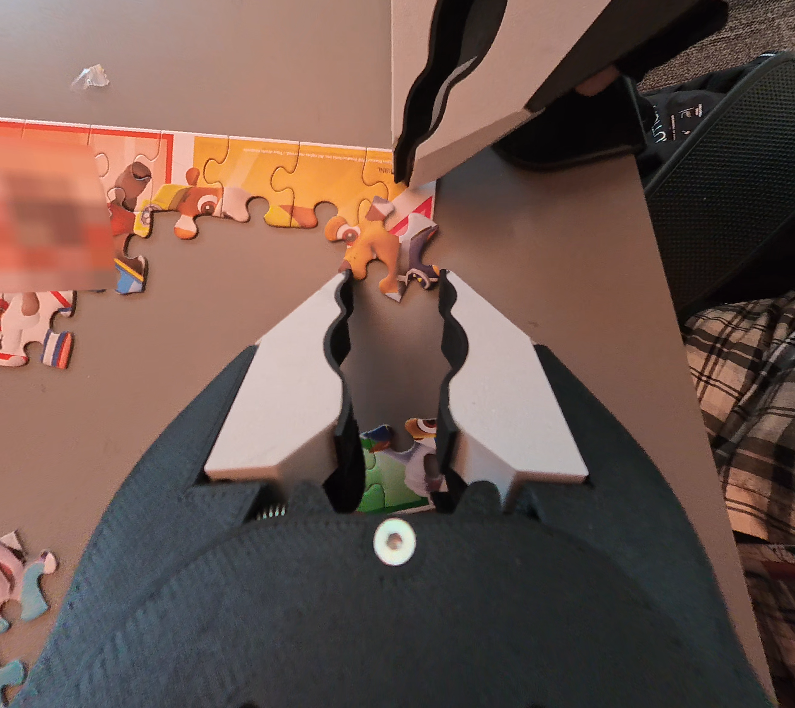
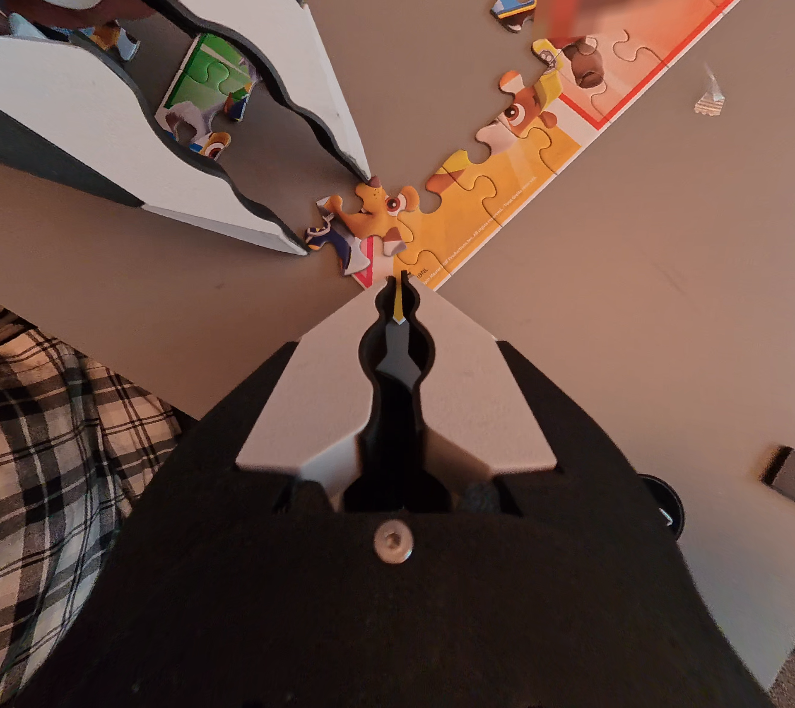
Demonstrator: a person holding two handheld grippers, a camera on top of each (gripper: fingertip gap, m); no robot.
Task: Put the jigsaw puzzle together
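Left gripper: jaws spread wide, empty, its 2 tips flanking a dog-face puzzle piece seated at the end of the assembled yellow border strip on the grey table. Right gripper: jaws nearly closed, pinching the corner edge of that strip just ahead of its tips. A green joined section lies behind the left gripper's fingers.

Most likely a home. Plain grey-brown table spread with a children's cartoon jigsaw puzzle; plaid fabric and a black mesh chair just beside it.
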